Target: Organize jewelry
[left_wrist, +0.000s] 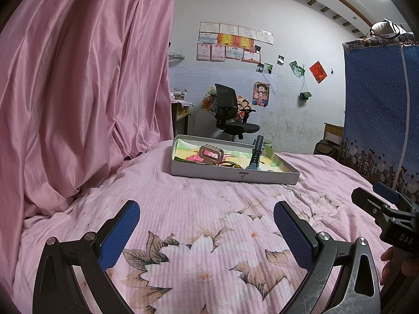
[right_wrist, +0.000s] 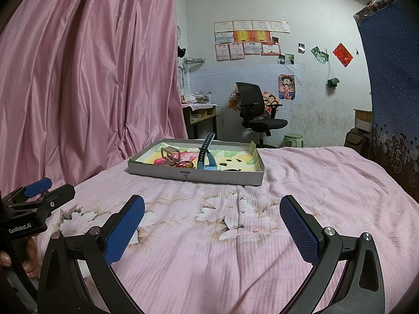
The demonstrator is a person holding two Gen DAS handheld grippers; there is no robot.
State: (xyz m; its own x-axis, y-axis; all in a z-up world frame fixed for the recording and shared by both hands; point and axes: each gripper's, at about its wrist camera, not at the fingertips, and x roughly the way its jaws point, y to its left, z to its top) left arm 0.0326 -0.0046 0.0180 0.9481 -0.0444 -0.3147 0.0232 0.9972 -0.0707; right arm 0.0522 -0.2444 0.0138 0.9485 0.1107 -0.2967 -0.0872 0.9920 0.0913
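A shallow grey cardboard tray (left_wrist: 230, 175) (right_wrist: 220, 176) with a colourful lining lies on the pink floral bedspread ahead of both grippers. Inside it stand a tan hair claw clip (left_wrist: 211, 153) (right_wrist: 170, 156), a blue watch with its strap (left_wrist: 256, 154) (right_wrist: 205, 149) sticking upward, and a small tangle of red and gold pieces (left_wrist: 227, 164) (right_wrist: 186, 164). My left gripper (left_wrist: 207, 216) is open over bare bedspread, well short of the tray. My right gripper (right_wrist: 212, 209) is likewise open and holds nothing. Each gripper shows at the edge of the other's view.
A pink satin curtain (left_wrist: 86, 83) hangs along the left side of the bed. A blue dotted fabric wardrobe (left_wrist: 382, 110) stands at the right. Beyond the bed are a black office chair (right_wrist: 255, 112), a desk (right_wrist: 200, 116) and a green stool (right_wrist: 293, 139). A hand (left_wrist: 395, 264) holds the right tool.
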